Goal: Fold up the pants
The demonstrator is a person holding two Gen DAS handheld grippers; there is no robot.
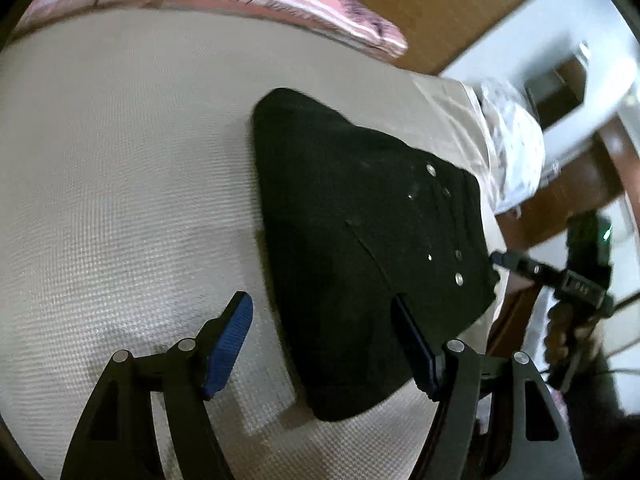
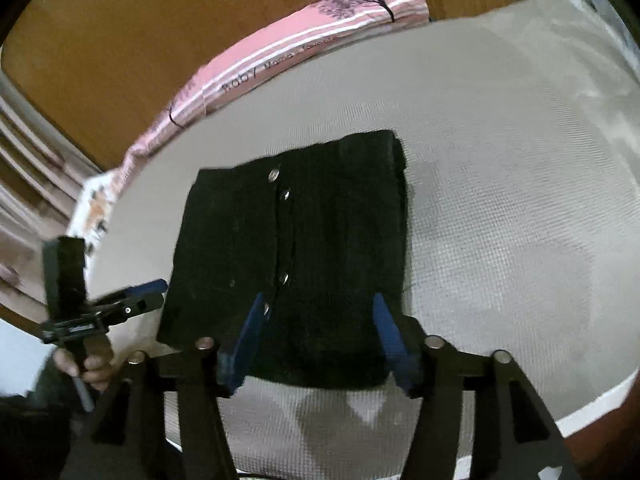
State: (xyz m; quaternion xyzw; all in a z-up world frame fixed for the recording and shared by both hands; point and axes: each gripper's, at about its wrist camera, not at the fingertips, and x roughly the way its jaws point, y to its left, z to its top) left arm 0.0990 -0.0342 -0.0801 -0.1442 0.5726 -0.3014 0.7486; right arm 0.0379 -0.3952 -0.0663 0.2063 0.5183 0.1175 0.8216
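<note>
The black pants (image 1: 360, 240) lie folded into a compact rectangle on the beige woven mattress (image 1: 120, 180), with silver buttons showing on top; they also show in the right wrist view (image 2: 292, 256). My left gripper (image 1: 324, 344) is open, empty, hovering over the near edge of the pants. My right gripper (image 2: 316, 340) is open and empty, its blue pads astride the near edge of the pants. In the left wrist view the right gripper (image 1: 508, 262) sits at the pants' right edge. In the right wrist view the left gripper (image 2: 156, 290) sits at the pants' left edge.
A pink patterned pillow (image 2: 304, 48) lies along the far edge of the mattress (image 2: 520, 160), against a brown wooden headboard (image 2: 160, 20). A clear plastic bag (image 1: 512, 152) sits at the mattress corner in the left wrist view. The mattress edge drops off near both grippers.
</note>
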